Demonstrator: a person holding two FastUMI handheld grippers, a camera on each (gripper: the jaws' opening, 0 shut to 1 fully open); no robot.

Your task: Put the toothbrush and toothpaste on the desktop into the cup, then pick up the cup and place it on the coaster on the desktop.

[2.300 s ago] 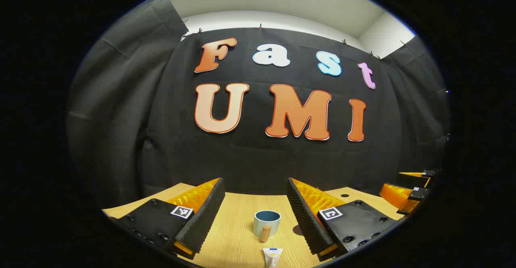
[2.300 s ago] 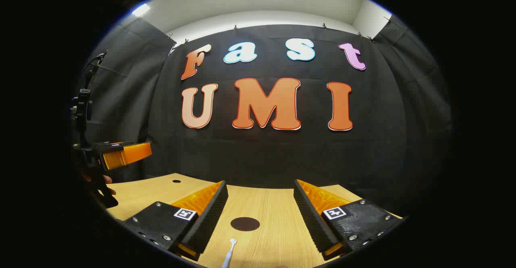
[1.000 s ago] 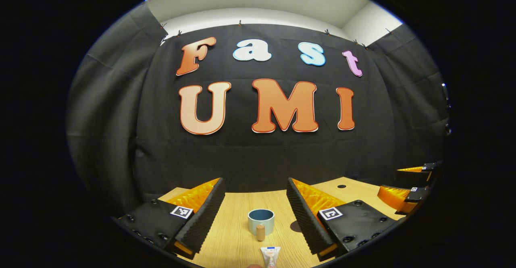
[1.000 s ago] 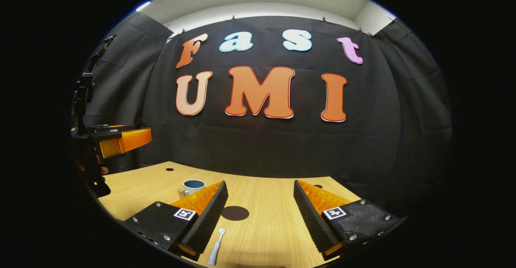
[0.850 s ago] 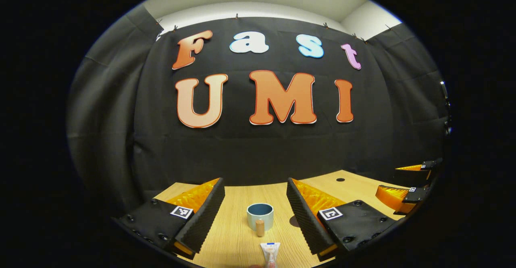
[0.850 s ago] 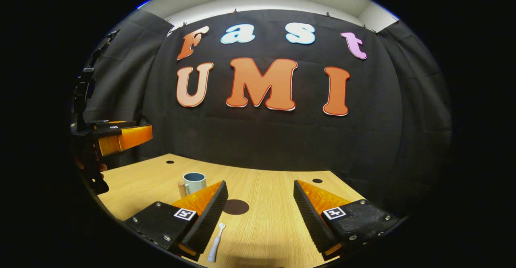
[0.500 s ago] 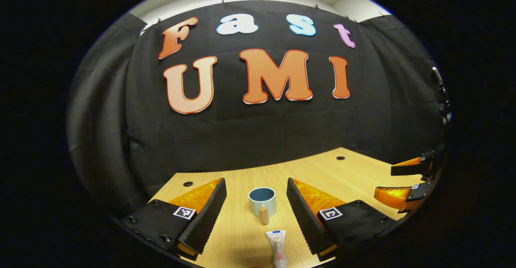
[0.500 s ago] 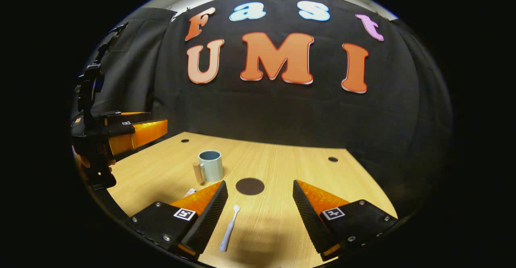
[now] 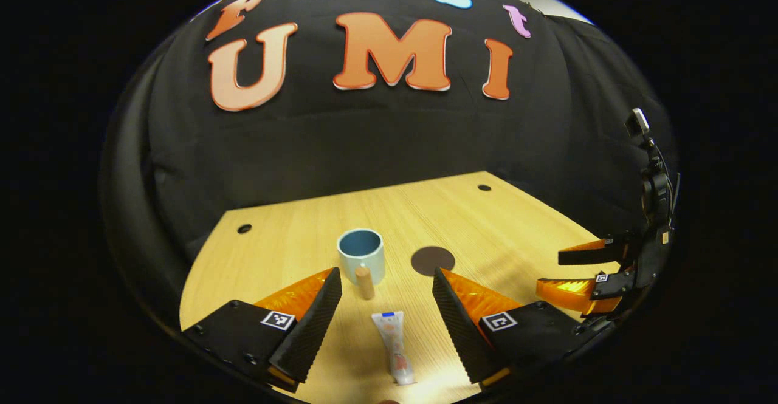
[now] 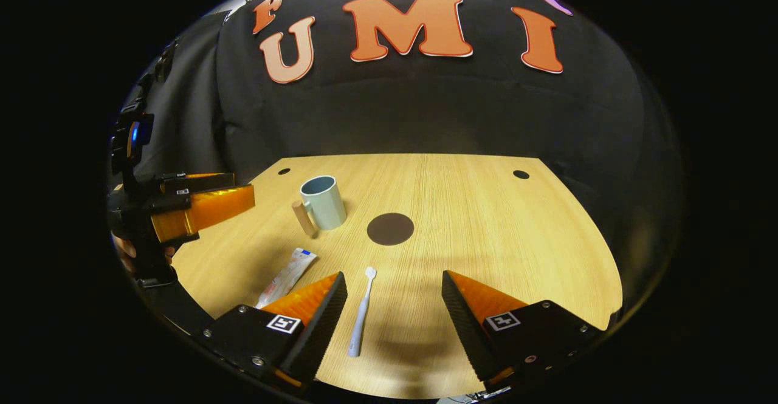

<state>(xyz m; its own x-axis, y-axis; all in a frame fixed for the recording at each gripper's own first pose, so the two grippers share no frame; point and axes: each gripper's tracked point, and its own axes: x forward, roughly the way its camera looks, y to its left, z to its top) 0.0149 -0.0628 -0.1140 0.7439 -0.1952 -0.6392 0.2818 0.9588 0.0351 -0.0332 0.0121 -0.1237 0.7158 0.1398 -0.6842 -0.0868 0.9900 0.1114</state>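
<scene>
0 steps are done: toothpaste [image 9: 394,347] and toothbrush [image 10: 361,313] lie on the desktop [image 10: 486,222] near the empty cup [image 10: 323,202]; coaster [image 10: 390,229] bare; left gripper [image 9: 386,319] and right gripper [image 10: 394,319] gape wide, holding nothing.

Toothbrush [image 10: 361,314] apparently right of toothpaste [image 10: 285,276]

Both grippers have tipped downward (jaws unchanged), bringing toothpaste [image 9: 394,347] and toothbrush [image 10: 362,313] fully into sight.
</scene>
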